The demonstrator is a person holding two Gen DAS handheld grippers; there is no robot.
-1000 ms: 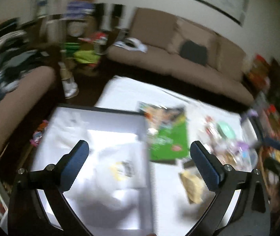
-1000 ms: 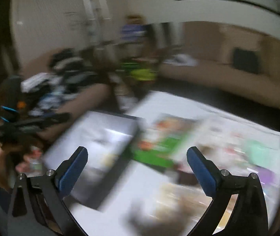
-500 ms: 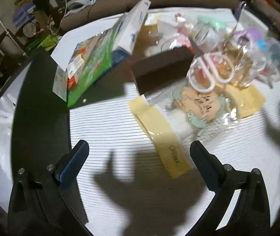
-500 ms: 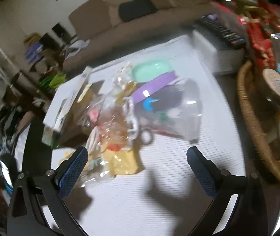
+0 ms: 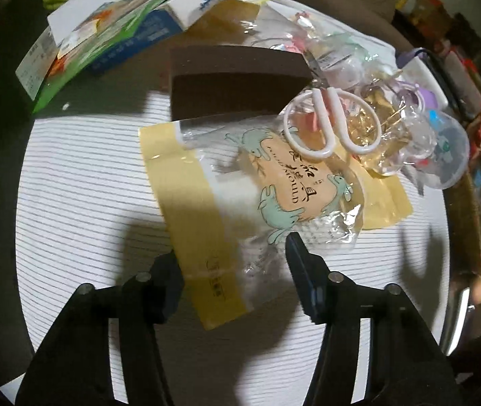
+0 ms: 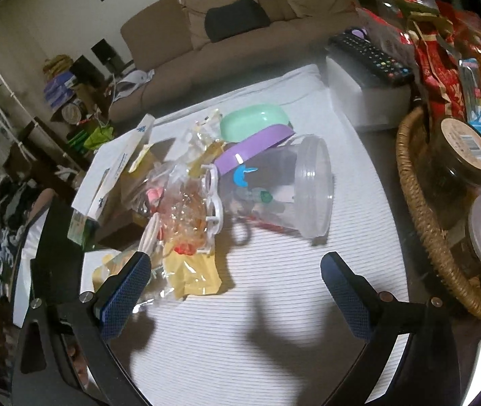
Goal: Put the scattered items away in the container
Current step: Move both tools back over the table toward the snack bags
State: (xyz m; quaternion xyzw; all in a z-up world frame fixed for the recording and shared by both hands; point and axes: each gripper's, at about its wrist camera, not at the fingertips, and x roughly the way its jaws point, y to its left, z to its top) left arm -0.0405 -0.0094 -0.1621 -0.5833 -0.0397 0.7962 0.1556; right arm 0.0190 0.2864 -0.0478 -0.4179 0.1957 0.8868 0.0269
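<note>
**Left gripper set around a crinkly pouch**

The left gripper is seen parted, straddling the near end of a flat pouch on the white cloth. The pouch is judged light, limp and slippery; its yellow edge band is best pinched. The right gripper is held apart, empty

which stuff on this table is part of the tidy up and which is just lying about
Part of the job:
- yellow snack pouch, between the left hand-held gripper fingers
- white-handled scissors
- brown block
- clear plastic jar, on its side
- mint green case

Just lying about:
- wicker basket
- remote control
- sofa
</note>
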